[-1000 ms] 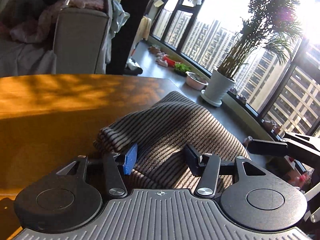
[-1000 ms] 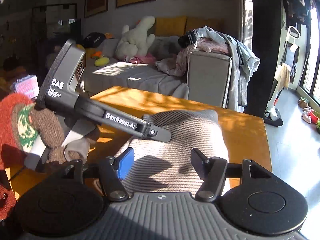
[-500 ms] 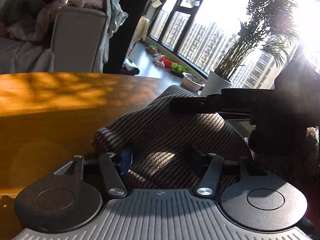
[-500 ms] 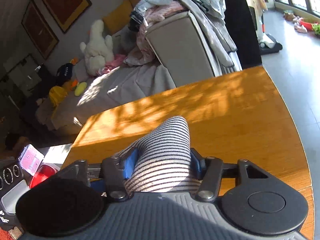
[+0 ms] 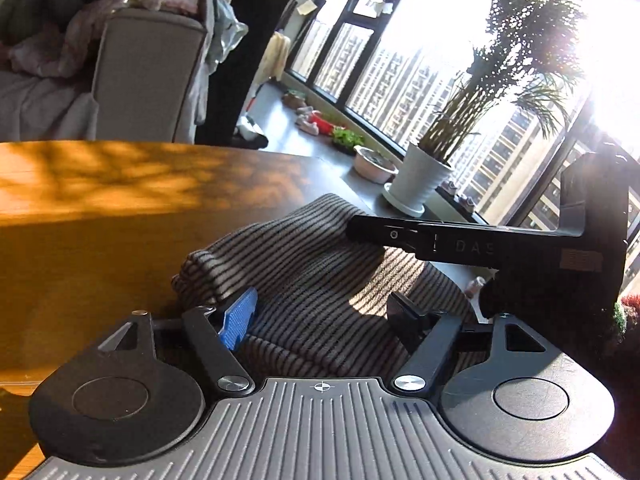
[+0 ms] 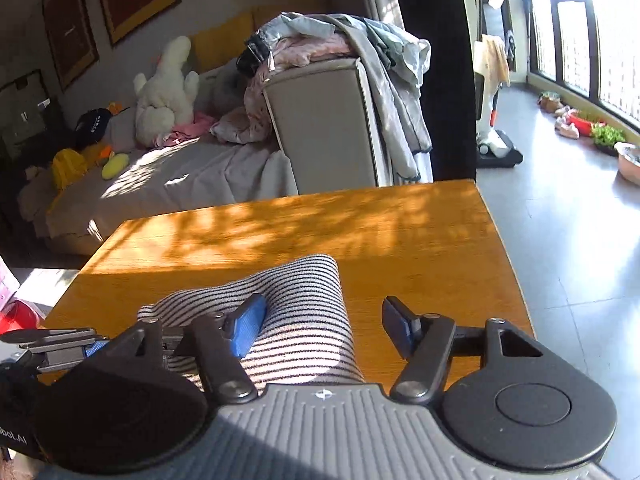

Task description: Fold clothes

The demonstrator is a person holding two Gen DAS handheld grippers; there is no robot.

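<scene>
A striped knit garment (image 5: 320, 280) lies bunched on the wooden desk (image 5: 100, 208). Over the garment, the left gripper (image 5: 324, 314) and right gripper (image 6: 324, 322) both hold their fingers wide apart, gripping nothing.

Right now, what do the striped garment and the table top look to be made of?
Striped garment: looks like a soft ribbed knit, matte, judging by its fine raised stripes and rounded, thick folds; fibre cannot be told. Table top: looks like wood or wood veneer, smooth with a low sheen, showing a warm orange tone and faint grain under sunlight.
</scene>
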